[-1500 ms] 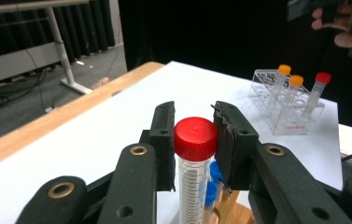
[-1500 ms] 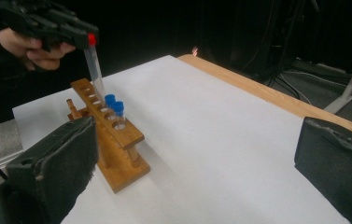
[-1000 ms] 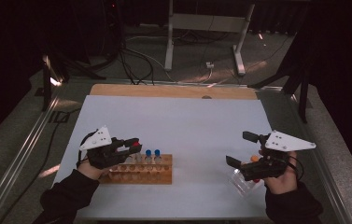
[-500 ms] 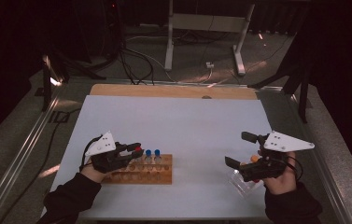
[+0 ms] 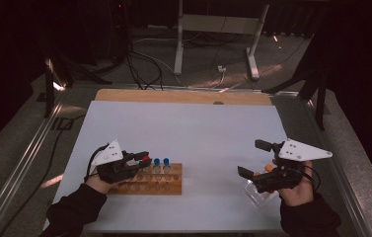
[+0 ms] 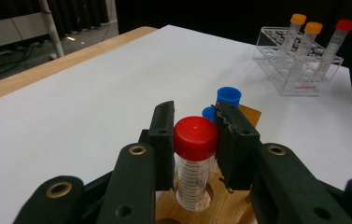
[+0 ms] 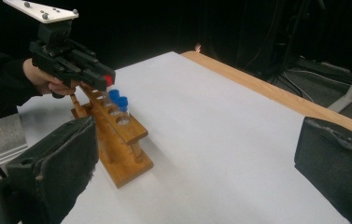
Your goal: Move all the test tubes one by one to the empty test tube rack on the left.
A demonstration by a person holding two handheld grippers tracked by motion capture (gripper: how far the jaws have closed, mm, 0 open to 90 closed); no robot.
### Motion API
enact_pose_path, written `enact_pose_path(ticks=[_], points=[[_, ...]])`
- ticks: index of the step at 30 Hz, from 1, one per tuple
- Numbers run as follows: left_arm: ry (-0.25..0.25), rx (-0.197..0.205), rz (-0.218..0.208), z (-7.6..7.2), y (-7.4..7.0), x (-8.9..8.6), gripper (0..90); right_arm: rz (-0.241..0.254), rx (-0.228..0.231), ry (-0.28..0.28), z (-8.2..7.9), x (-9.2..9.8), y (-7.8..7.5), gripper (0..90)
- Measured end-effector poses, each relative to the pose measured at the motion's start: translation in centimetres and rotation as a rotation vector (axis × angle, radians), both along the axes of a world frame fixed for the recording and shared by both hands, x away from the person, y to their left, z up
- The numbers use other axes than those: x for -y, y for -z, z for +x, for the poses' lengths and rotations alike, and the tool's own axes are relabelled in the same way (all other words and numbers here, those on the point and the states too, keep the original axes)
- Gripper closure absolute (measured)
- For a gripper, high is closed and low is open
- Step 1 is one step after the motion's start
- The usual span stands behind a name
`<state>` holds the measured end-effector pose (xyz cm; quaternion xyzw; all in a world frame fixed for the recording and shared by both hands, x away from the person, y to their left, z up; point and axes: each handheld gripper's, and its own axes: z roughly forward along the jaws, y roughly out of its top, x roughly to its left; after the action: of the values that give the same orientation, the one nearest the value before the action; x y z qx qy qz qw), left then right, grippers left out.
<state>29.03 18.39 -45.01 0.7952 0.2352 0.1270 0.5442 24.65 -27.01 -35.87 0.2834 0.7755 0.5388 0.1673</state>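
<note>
The room is dark; a white tabletop [image 5: 188,128] fills the centre, its far edge a wooden strip [image 5: 183,96]; at 12 o'clock a grey frame [image 5: 218,29] stands on the carpeted floor [image 5: 198,64]; black cables [image 5: 141,61] trail at 11 o'clock; a metal rail [image 5: 23,163] runs along 9 o'clock, glinting under a small light [image 5: 57,86].

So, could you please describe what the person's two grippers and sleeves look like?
Each hand holds a black pistol-style tool. The left gripper has two black jaws with brass-coloured pivot rivets and flat dark pads. The right gripper has broad black jaws with padded faces. Each carries a pale grey three-cornered plate dotted with small dark screws, and a thin black cable loops from the left one. Both sleeves are black.
</note>
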Motion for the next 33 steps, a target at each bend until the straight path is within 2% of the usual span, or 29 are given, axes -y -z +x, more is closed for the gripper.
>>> enact_pose_path(ticks=[4, 6, 10, 15, 17, 19, 21, 23, 24, 28, 33], points=[[0.005, -0.023, -0.016, 0.0, -0.3, -0.1, 64.0, -0.003, 0.010, -0.003, -0.1, 0.1, -0.2, 0.0], [0.005, -0.017, -0.025, -0.1, -0.6, -0.2, 58.7, -0.002, 0.035, -0.010, -0.1, 0.1, -0.3, 0.0], [0.011, -0.016, -0.055, -0.5, -1.4, -0.5, 46.2, 0.044, 0.078, -0.030, -0.3, 0.5, -0.6, 0.0], [0.004, -0.005, -0.068, -1.2, -2.3, -0.9, 32.2, 0.051, 0.113, -0.016, -0.6, 1.2, -1.2, 0.0], [-0.005, 0.000, -0.070, -1.6, -2.6, -1.1, 25.4, 0.041, 0.104, -0.011, -0.7, 1.5, -1.4, 0.0], [0.000, -0.011, -0.083, -1.8, -2.9, -1.3, 17.8, 0.038, 0.106, -0.004, -0.8, 1.9, -1.5, 0.0], [0.001, -0.013, -0.087, -2.1, -3.0, -1.5, 15.0, 0.035, 0.108, 0.015, -1.0, 2.4, -1.5, 0.0], [0.006, -0.013, -0.076, -2.3, -3.1, -1.6, 5.7, 0.024, 0.104, 0.034, -1.2, 2.9, -1.4, 1.3], [0.003, -0.009, -0.076, -2.4, -3.1, -1.7, 4.5, 0.028, 0.103, 0.043, -1.3, 3.3, -1.4, 3.9], [-0.007, 0.012, -0.080, -2.9, -3.2, -2.1, 1.3, 0.073, 0.076, 0.086, -1.7, 4.8, -1.0, 3.3], [-0.045, 0.031, -0.089, -3.1, -3.0, -2.8, 0.5, 0.051, 0.053, 0.124, -2.5, 6.0, -0.1, 3.3]])
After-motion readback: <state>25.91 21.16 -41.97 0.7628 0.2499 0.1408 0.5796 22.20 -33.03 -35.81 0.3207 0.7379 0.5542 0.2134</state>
